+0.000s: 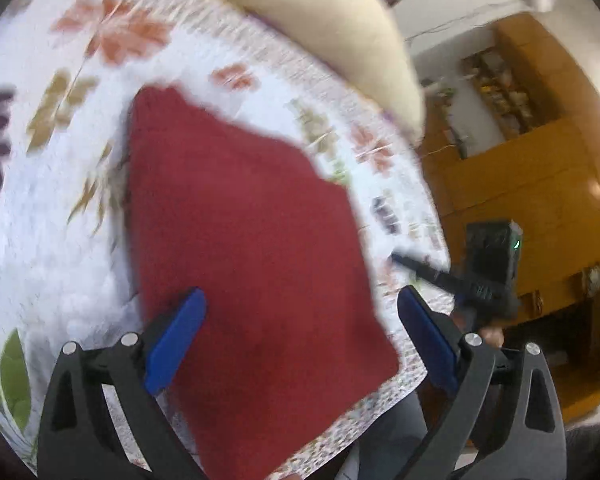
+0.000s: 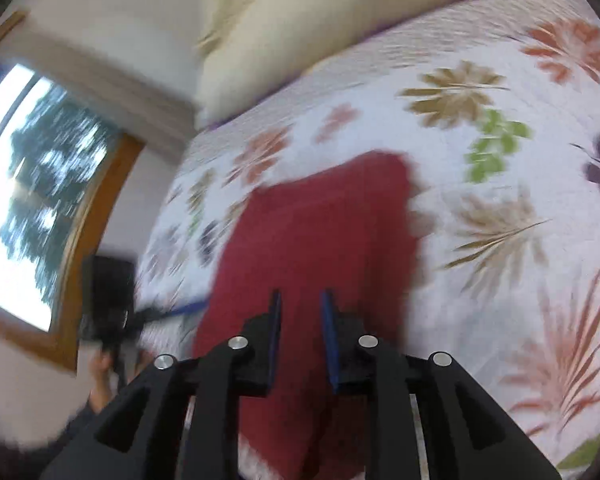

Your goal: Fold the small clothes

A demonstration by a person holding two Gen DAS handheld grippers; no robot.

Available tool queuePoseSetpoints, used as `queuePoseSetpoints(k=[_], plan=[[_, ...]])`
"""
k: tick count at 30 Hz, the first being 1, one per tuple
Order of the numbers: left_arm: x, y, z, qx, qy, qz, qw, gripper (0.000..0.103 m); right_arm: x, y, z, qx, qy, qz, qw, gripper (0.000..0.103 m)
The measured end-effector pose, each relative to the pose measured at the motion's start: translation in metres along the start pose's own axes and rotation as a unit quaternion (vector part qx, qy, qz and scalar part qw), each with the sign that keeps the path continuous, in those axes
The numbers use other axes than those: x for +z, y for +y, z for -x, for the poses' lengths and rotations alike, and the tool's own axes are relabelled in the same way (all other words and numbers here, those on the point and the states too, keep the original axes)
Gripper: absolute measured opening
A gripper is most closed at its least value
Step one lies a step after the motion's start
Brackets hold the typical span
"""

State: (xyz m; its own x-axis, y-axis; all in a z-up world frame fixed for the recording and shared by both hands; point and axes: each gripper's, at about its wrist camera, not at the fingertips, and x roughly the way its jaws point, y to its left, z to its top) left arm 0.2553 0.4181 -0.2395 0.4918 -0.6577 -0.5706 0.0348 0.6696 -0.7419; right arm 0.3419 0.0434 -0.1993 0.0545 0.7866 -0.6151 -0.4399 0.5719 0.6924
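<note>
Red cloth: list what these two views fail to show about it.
- Red cloth, left wrist view: near edge cut off at the frame bottom; motion blur hides folds and seams.
- Same cloth, right wrist view: its near part lies behind the right gripper.
- Garment type: cannot tell in either view.
- Left gripper: open, but whether it touches the cloth is unclear.

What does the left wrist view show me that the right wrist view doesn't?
Only the left wrist view shows the wooden cabinets, the shelf of small items, and the right gripper seen from outside, off the bed's edge. Only the right wrist view shows the window and the left gripper from outside, beside the cloth. Both show the red cloth lying on the floral bedspread with the cream pillow behind. Left jaws stand wide open; right jaws are narrowly parted, holding nothing.
</note>
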Motion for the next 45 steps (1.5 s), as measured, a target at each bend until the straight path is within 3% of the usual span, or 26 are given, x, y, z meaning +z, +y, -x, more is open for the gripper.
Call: queuePoseSetpoints(k=[3, 5, 8, 11, 14, 17, 20, 22, 24, 26, 29, 31, 34, 36, 39, 41, 42, 43, 45], plan=[[0.005, 0.006, -0.027, 0.026, 0.043, 0.001, 0.9987, 0.096, -0.019, 0.017, -0.025, 0.016, 0.055, 0.039, 0.998, 0.018], [0.002, 0.017, -0.050, 0.042, 0.067, 0.009, 0.9968, 0.096, -0.030, 0.006, -0.050, -0.047, 0.088, 0.064, 0.993, 0.000], [0.000, 0.003, -0.056, 0.072, 0.073, -0.028, 0.9943, 0.096, -0.032, -0.023, -0.053, -0.034, 0.094, 0.025, 0.995, 0.000], [-0.006, -0.013, -0.029, 0.051, 0.045, -0.032, 0.9972, 0.096, -0.029, -0.018, -0.036, -0.050, 0.078, 0.029, 0.995, 0.000], [-0.028, -0.016, 0.001, 0.022, 0.015, -0.027, 0.9993, 0.096, -0.037, -0.001, -0.018, -0.029, 0.071, 0.039, 0.996, 0.000], [-0.055, 0.000, -0.003, 0.046, 0.028, -0.019, 0.9984, 0.096, -0.051, 0.015, -0.010, -0.024, 0.074, 0.059, 0.995, 0.000], [-0.063, 0.016, -0.011, 0.044, 0.030, -0.006, 0.9986, 0.096, -0.067, -0.001, -0.024, -0.055, 0.096, 0.053, 0.992, 0.000], [-0.063, 0.015, -0.002, 0.037, 0.015, 0.023, 0.9989, 0.096, -0.070, -0.004, -0.027, -0.053, 0.097, 0.043, 0.993, 0.000], [-0.068, 0.004, 0.016, 0.011, -0.007, 0.038, 0.9992, 0.096, -0.071, 0.004, -0.016, -0.058, 0.082, 0.045, 0.994, 0.000], [-0.080, -0.010, 0.028, 0.003, -0.019, 0.019, 0.9996, 0.096, -0.074, 0.022, 0.002, -0.053, 0.055, 0.053, 0.996, 0.002], [-0.100, -0.005, 0.013, 0.067, 0.012, -0.001, 0.9976, 0.096, -0.087, 0.033, 0.010, -0.062, 0.048, 0.068, 0.995, 0.002], [-0.112, 0.020, -0.014, 0.122, 0.048, 0.020, 0.9911, 0.096, -0.098, 0.018, -0.002, -0.091, 0.066, 0.056, 0.992, 0.000], [-0.123, 0.012, -0.015, 0.144, 0.037, 0.001, 0.9889, 0.096, -0.106, -0.002, -0.010, -0.105, 0.069, 0.037, 0.991, 0.000], [-0.131, -0.002, -0.004, 0.132, 0.024, 0.001, 0.9909, 0.096, -0.106, 0.007, -0.001, -0.110, 0.056, 0.041, 0.992, 0.000], [-0.152, -0.035, 0.025, 0.173, -0.017, -0.031, 0.9842, 0.096, -0.114, 0.032, 0.020, -0.131, 0.032, 0.058, 0.989, 0.015], [-0.166, -0.052, 0.042, 0.200, -0.035, -0.030, 0.9788, 0.100, -0.126, 0.052, 0.034, -0.163, 0.010, 0.072, 0.984, 0.044], [-0.178, -0.065, 0.052, 0.219, -0.046, -0.038, 0.9739, 0.100, -0.133, 0.060, 0.041, -0.181, -0.001, 0.077, 0.980, 0.067], [-0.183, -0.074, 0.057, 0.231, -0.054, -0.049, 0.9701, 0.100, -0.143, 0.070, 0.049, -0.205, -0.013, 0.084, 0.975, 0.081], [-0.200, -0.093, 0.068, 0.265, -0.076, -0.081, 0.9579, 0.100, -0.165, 0.085, 0.061, -0.241, -0.032, 0.095, 0.965, 0.093]])
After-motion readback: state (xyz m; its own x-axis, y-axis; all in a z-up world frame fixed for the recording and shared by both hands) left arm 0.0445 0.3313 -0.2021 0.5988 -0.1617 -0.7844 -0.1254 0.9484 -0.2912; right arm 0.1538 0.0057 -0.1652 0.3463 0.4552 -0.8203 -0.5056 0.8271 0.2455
